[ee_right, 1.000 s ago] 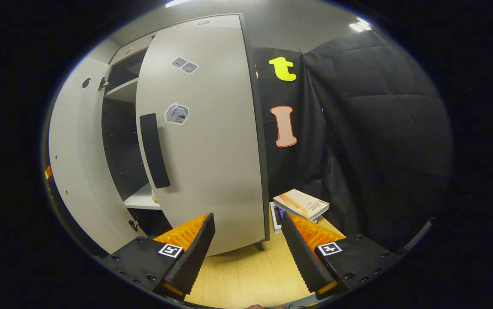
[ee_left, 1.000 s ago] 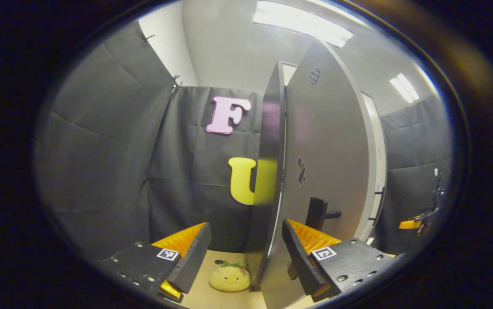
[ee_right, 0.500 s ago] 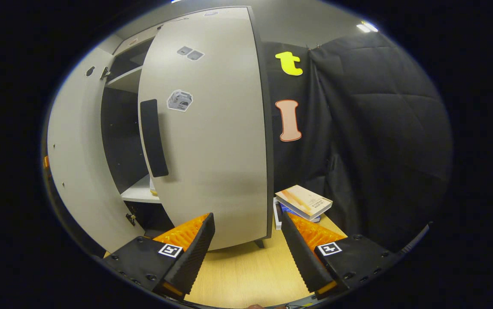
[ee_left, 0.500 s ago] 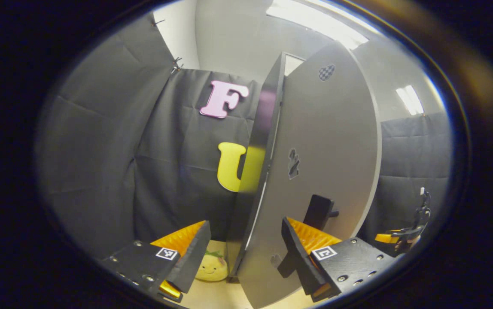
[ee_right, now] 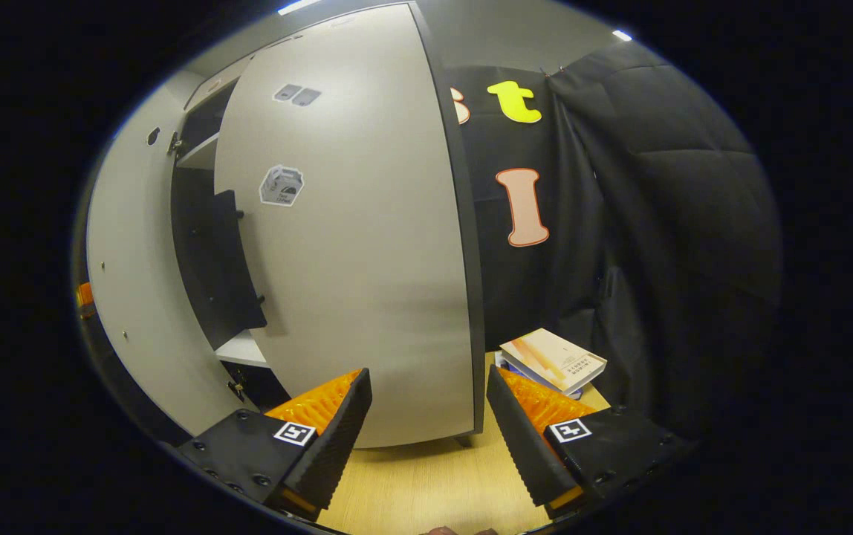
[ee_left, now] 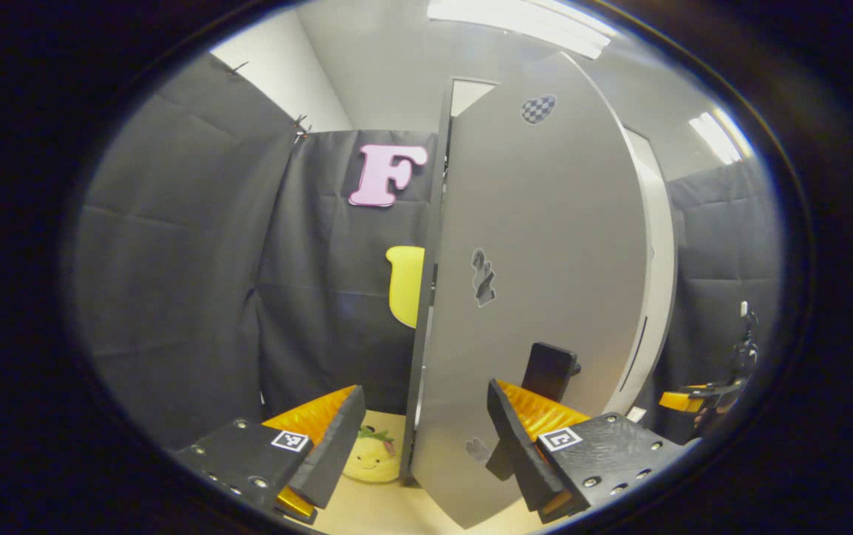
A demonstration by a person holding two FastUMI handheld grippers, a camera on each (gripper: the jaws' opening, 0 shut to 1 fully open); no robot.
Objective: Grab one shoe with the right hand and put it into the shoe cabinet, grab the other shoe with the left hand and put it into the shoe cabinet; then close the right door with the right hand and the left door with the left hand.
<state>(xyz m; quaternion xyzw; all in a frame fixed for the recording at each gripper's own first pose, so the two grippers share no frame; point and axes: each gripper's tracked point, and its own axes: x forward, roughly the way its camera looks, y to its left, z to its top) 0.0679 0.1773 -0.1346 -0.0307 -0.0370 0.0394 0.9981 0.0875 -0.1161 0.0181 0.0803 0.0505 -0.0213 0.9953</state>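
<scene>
We see stickers on the cabinet door [ee_right: 367, 245], their print unreadable. Books [ee_right: 553, 360] lie on the wooden floor [ee_right: 426, 483]. Our left gripper [ee_left: 426, 438] and right gripper [ee_right: 430, 431] gape, released.

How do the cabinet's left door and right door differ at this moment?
The left door carries a checkered sticker near its top and a dark one mid-panel; the right door has two small grey stickers and a box-shaped one. A plush toy lies beside the left door, books beside the right. Both are pale, dark-handled and ajar.

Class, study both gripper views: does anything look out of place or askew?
Mostly tidy. A yellow smiling plush toy lies on the floor beside the left door, and books sit stacked on the floor by the right door.
</scene>
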